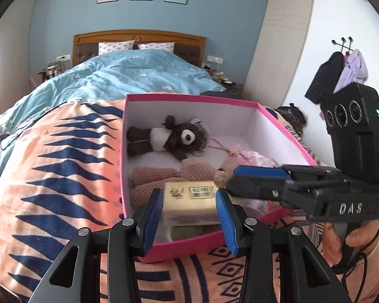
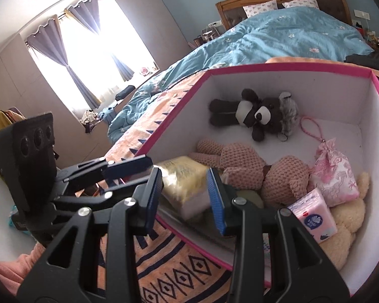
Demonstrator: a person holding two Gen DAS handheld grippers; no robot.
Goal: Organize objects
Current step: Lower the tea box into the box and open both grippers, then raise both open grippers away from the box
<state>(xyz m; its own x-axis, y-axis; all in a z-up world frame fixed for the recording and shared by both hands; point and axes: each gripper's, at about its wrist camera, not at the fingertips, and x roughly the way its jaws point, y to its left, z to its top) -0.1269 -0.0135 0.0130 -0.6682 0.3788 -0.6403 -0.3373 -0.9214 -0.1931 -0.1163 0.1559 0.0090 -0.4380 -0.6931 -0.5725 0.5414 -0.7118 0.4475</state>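
**Pack Goes Into the Box**

While the cream pack (image 1: 188, 203) hangs low over the near end of the pink box (image 1: 189, 98), both tools have it: the left gripper (image 1: 189, 205) pinches its two sides with narrowly parted blue pads, and the right gripper (image 1: 236, 179) comes in from the side, jaws nearly closed at the pack's right corner. Whether that one truly clamps, I cannot tell from here.

Looks like the placing step. Next it wants a gentle lowering onto the free patch by the front wall, then both jaws easing apart without dragging the pack.

Already inside: a dark bear (image 1: 169, 136) at the back and a pink knitted doll (image 1: 161, 176) mid-box.

From the right wrist, the right gripper (image 2: 184, 194) straddles the pack (image 2: 183, 180), and we gain a pink pouch (image 2: 334, 176), a tissue pack (image 2: 313, 217) and a cream plush (image 2: 351, 217), all largely cut off in the left view. Only the left view shows the pack's printed face.
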